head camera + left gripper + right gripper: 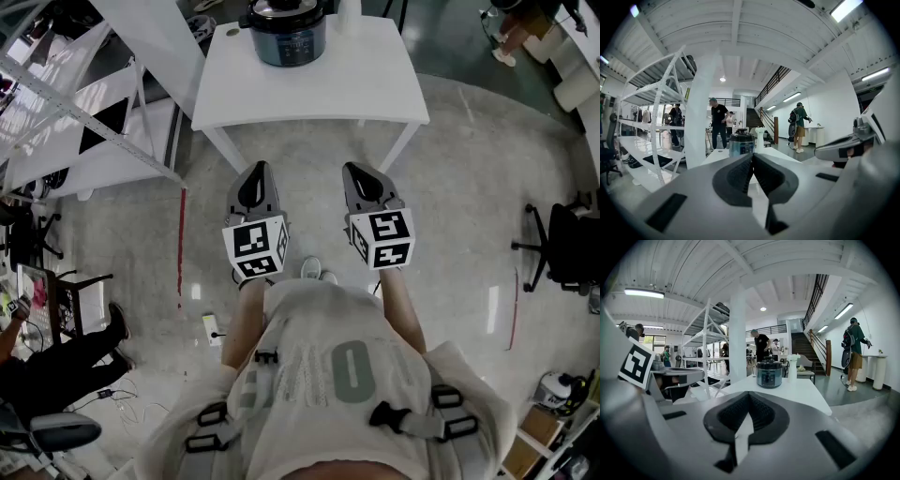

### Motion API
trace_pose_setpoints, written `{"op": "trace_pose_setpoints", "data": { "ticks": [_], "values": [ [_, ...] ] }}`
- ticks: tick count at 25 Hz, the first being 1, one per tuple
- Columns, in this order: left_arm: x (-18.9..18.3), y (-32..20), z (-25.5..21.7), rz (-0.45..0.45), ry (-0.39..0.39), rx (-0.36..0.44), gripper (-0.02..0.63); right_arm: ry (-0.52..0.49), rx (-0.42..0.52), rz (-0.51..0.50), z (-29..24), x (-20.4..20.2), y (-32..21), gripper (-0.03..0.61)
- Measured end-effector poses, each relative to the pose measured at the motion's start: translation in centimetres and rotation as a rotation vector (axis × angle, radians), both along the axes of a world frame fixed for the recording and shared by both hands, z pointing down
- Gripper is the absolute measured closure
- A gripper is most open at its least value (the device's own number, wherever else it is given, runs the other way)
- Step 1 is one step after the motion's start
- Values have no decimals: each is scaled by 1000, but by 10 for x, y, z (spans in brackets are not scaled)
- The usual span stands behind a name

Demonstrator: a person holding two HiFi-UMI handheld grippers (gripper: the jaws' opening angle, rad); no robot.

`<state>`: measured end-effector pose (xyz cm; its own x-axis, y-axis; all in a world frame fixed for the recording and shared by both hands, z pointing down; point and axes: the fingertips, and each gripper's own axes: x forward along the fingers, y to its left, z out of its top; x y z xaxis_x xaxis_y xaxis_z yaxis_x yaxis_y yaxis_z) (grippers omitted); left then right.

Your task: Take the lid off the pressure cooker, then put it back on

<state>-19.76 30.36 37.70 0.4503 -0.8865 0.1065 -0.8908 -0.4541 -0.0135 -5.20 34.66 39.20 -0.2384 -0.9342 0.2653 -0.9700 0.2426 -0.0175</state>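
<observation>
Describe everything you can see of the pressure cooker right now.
The pressure cooker is a round, dark blue-grey pot with a metallic sheen and a control panel on its front, facing the person. Its black lid, topped by a knob, is on. It stands upright near the far edge of the white table, with a white bottle just to its right, apart from it. Only the table touches it.

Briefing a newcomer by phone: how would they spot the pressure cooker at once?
Look to the white rectangular table ahead of the person. At its far edge stands a squat, dark blue-grey cylindrical pressure cooker, black lid on. Its neighbour is a slim white bottle.
</observation>
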Motion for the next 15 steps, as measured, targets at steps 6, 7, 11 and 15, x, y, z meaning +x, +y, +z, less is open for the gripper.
{"op": "trace_pose_setpoints", "data": {
  "ticks": [6,7,11,15],
  "values": [
    [-3,-14,2,9,17,-12,595,-12,-24,3,6,0,-12,571],
    [-4,-17,3,11,20,-14,595,-15,-29,-1,7,-1,-15,571],
    [-7,-34,7,17,33,-23,595,-51,-44,4,12,-2,-31,571],
    [-15,-49,13,22,51,-31,595,-96,-48,23,17,-4,-46,571]
  ]
}}
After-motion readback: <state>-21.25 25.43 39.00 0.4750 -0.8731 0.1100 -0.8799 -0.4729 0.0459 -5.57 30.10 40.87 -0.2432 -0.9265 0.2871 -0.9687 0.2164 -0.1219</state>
